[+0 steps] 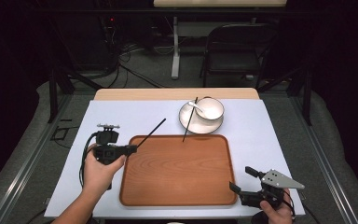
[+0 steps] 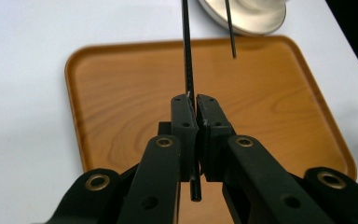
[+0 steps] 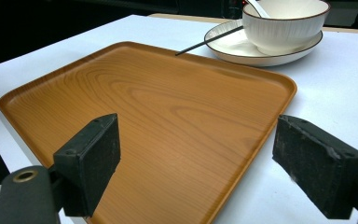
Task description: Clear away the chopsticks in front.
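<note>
Tray (image 1: 177,172) mid-table (image 1: 112,112). Plate (image 1: 189,125) just behind tray's far edge, bowl (image 1: 212,108) on plate, spoon (image 1: 196,108) in bowl. One chopstick (image 1: 189,120) leans on plate, tip over tray. L gripper (image 1: 131,149) at tray's left edge w/ 2nd chopstick (image 1: 151,133) clamped, pointing back-right. R gripper (image 1: 242,179) at tray's near right corner

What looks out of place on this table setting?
The chopsticks are split up: one leans on the plate, its tip over the tray, while the left gripper is clamped on the other. Nothing is spilled or broken.
</note>
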The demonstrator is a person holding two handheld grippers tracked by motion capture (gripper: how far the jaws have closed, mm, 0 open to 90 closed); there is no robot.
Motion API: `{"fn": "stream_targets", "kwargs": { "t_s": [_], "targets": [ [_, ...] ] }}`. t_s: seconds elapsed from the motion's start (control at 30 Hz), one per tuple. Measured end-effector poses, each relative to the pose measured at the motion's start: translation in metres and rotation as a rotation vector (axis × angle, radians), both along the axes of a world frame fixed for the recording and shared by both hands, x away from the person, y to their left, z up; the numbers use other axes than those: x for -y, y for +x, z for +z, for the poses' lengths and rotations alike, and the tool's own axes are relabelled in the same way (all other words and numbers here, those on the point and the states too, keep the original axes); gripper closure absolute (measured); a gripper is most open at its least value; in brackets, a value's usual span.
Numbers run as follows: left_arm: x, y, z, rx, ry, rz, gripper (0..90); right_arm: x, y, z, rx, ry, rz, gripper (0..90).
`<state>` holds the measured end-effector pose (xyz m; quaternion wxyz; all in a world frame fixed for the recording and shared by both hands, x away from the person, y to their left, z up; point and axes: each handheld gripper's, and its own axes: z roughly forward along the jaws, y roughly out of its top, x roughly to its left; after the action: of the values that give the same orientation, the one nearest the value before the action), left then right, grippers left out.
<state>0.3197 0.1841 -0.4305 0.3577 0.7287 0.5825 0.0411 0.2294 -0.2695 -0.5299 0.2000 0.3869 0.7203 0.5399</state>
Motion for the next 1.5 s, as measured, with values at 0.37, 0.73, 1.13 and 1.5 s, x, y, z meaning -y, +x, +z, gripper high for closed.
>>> {"fn": "stream_targets", "kwargs": {
  "t_s": [0.37,0.73,1.13,1.5],
  "targets": [
    [-0.008,-0.044,-0.025,-0.023,0.014,-0.009,86.6,-0.001,0.001,0.0,-0.009,0.003,-0.001,14.4],
    [0.002,-0.048,-0.058,-0.088,0.095,-0.008,86.6,-0.001,0.002,0.0,-0.007,0.003,0.003,14.5],
    [0.022,-0.034,-0.083,-0.162,0.13,-0.028,86.4,0.0,0.001,0.0,-0.008,0.008,0.0,14.5],
    [0.02,-0.032,-0.09,-0.19,0.105,-0.025,86.3,0.0,0.001,0.0,-0.007,0.007,0.0,14.5]
  ]
}}
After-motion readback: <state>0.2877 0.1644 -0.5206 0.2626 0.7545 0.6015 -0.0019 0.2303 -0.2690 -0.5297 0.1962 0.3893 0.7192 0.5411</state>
